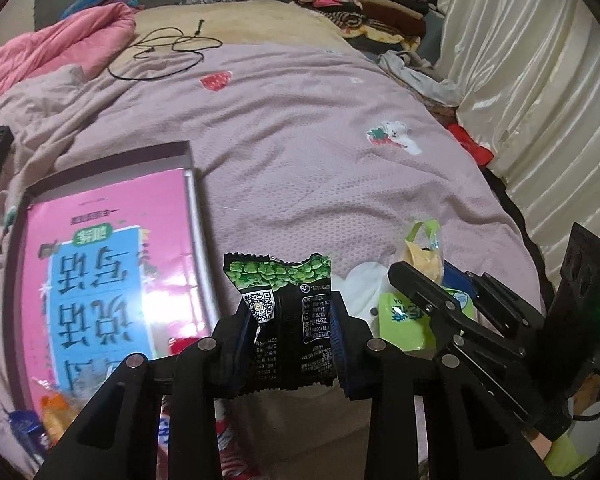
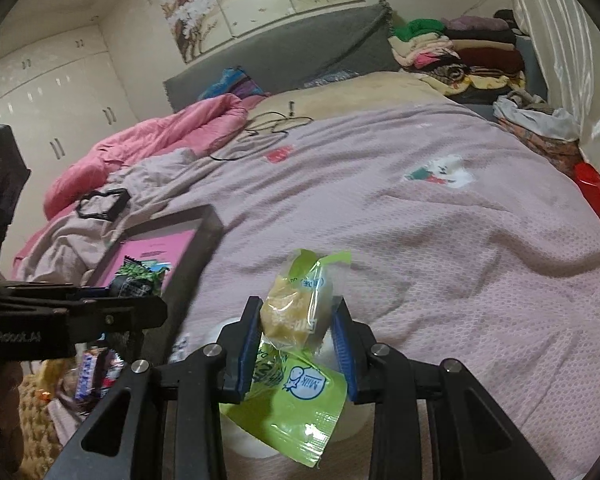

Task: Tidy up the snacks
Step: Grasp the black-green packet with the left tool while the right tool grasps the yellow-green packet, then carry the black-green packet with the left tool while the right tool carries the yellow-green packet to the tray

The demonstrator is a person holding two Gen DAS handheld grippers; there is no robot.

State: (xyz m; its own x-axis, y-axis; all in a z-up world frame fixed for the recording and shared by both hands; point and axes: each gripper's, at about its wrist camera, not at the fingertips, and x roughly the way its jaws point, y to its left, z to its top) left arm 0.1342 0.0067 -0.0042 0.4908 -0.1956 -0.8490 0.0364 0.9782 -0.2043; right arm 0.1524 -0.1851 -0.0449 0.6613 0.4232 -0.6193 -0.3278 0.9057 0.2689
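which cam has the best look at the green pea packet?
Left wrist: the green pea packet fills the centre, clamped between the left gripper pads, print readable. Right wrist shows only its crumpled top at the left edge, past the gripper's side, over the tray.

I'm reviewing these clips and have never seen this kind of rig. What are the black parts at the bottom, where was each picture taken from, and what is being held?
No robot here: a person holds a two-finger tool in each hand, each with a camera looking along its fingers. One picture comes from each tool. The left gripper is shut on a black-and-green pea snack packet. The right gripper pinches a clear-wrapped yellow cake above a light green milk packet. Below lies a bed with a pink bedspread and an open box holding a pink book.
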